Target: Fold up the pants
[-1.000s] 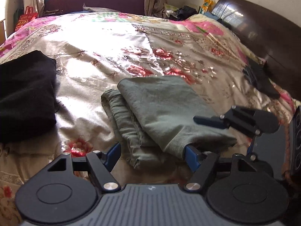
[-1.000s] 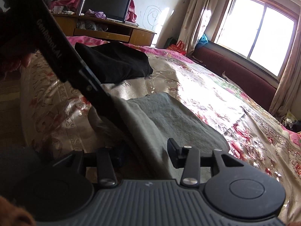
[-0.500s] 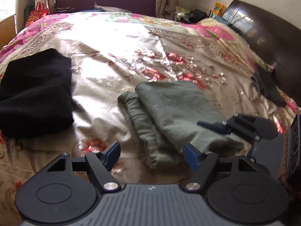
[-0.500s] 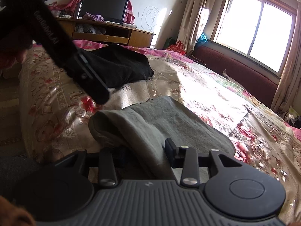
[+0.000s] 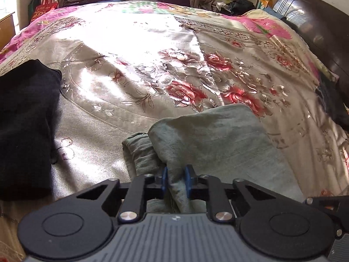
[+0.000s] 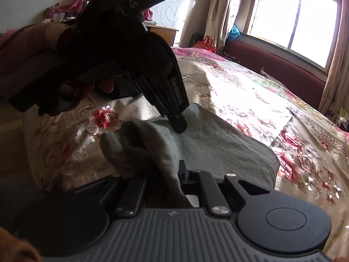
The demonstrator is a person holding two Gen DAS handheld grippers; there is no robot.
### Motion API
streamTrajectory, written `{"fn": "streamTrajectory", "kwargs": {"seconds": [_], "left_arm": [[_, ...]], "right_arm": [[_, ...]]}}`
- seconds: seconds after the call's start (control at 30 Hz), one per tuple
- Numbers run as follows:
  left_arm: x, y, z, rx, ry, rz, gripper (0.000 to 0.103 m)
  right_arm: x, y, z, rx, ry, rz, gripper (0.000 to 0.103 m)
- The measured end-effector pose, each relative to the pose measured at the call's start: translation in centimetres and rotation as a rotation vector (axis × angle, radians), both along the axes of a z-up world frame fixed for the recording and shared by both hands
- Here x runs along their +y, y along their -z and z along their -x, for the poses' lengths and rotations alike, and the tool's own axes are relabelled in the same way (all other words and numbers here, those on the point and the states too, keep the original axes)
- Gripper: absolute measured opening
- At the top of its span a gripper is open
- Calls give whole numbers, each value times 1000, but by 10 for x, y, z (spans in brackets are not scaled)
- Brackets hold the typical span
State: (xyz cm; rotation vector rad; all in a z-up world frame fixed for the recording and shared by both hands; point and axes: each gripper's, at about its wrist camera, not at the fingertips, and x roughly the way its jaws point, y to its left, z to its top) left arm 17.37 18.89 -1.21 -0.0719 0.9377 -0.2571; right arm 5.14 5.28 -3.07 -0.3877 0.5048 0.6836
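Grey-green pants [image 5: 218, 142], folded, lie on the flowered bedspread [image 5: 130, 83] near its front edge. My left gripper [image 5: 176, 176] is shut on a raised fold at the pants' near edge, its blue pads [image 5: 164, 178] pinching the cloth. From the right wrist view, the left gripper [image 6: 178, 124] comes down from the upper left onto the pants [image 6: 218, 148], with a person's hand [image 6: 106, 85] holding it. My right gripper [image 6: 169, 174] is shut on a bunched edge of the same pants; its left finger is hidden by cloth.
A black folded garment [image 5: 24, 120] lies on the bed to the left. A dark headboard [image 5: 316, 32] and a dark cloth [image 5: 336, 104] are at the right. A maroon bench [image 6: 272, 65] runs under the window beyond the bed.
The left gripper moved forward over the pants' near edge and its jaws closed on a fold. The right gripper's jaws also closed on the cloth; the pants' near edge now bunches up.
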Motion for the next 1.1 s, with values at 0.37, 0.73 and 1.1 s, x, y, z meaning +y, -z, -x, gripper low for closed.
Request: {"fn": "streamTrajectory", "kwargs": {"seconds": [0.37,0.73,1.1], "left_arm": [[29,-16,-6,-100,-62,-8,22],[30,19,-4,-102,-73,-300,29],[51,-18,22,-168,-58,-85,46]], "right_arm": [[34,-21,-15,3,23,-119,6],[1,-29,6,90,-9,-176,38],[-110,8,-90,424,406,-454,56]]}}
